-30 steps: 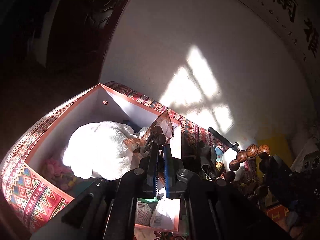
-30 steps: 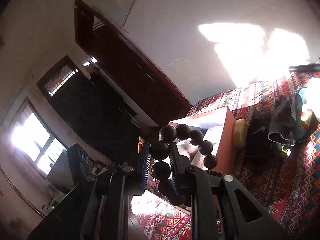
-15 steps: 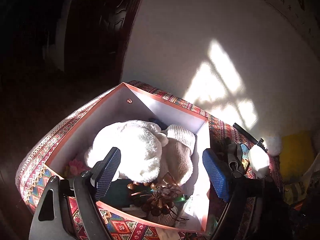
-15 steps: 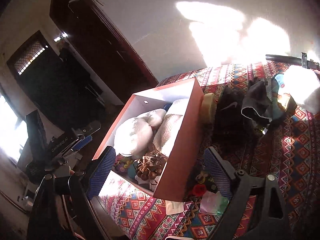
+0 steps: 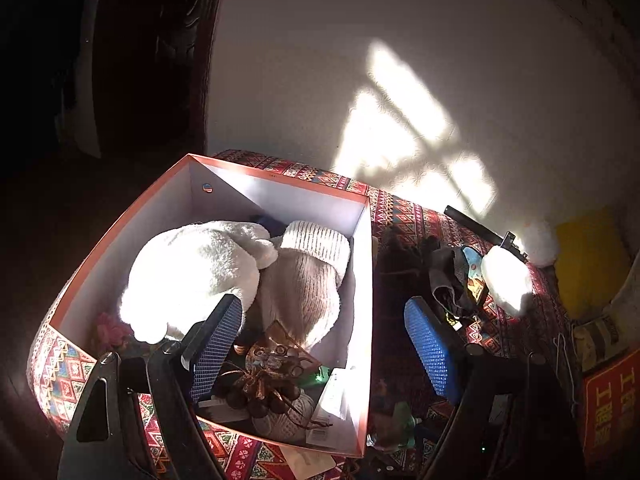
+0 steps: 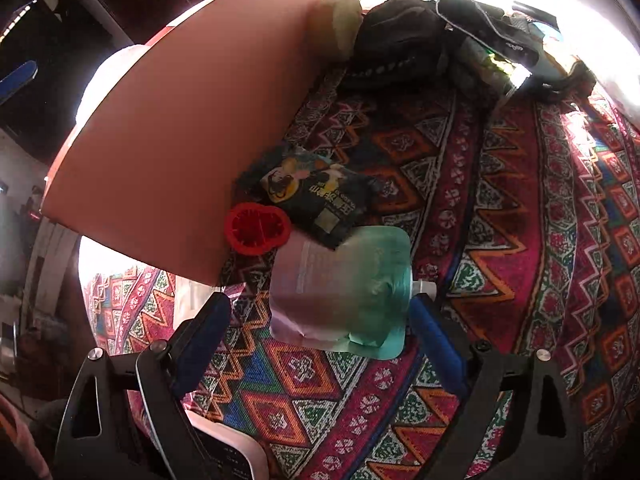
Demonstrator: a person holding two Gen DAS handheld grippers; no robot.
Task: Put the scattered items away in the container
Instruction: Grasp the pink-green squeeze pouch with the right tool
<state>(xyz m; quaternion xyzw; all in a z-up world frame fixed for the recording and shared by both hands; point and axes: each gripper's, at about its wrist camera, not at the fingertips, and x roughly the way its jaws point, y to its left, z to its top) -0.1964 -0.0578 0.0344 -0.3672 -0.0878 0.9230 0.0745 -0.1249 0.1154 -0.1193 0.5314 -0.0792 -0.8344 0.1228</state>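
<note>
Beads dropped, on to the pouch

My left claw (image 5: pixel 324 340) let go of its bead string (image 5: pixel 266 376) into the box (image 5: pixel 362 320). My right claw (image 6: pixel 320 332) dropped its beads, came down, and is closing around the green pouch (image 6: pixel 340 292).

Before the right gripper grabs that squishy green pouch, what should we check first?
1. Pouch between the right gripper's fingers: ok, and they are closing.
2. Fingers pressing on the pouch: not ok, a gap shows on the left side.
3. Red cap and dark packet clear of the fingers: ok.
4. Room in the box: cannot tell, a white plush and a knit hat fill much of it.
5. Left gripper empty: ok, open over the box.
</note>
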